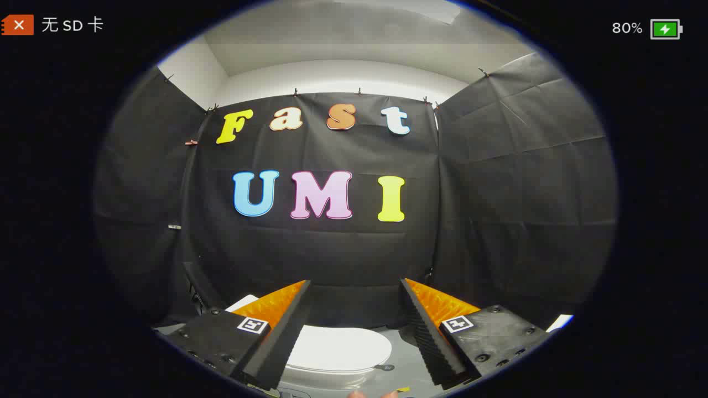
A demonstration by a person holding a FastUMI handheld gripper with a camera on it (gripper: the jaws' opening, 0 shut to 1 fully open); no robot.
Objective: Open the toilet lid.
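White and closed, the toilet lid (337,349) lies below and between our gripper (357,284) fingers, spread wide and empty, so we dip toward six o'clock and hook its front edge.

White lid, black cloth, grey floor

The toilet lid (337,349) is seen in plain glossy white, unpatterned, lying closed between the spread, empty fingers of the tongs (354,331). A small square marker (253,325), white with a black blocky pattern, is carried on each finger mount, the mounts being matte black. The booth wall (498,193) is draped in black cloth, creased and without print there. Above the cloth, the room wall (337,74) is shown in pale off-white. The floor (406,359) beside the toilet is a flat light grey.
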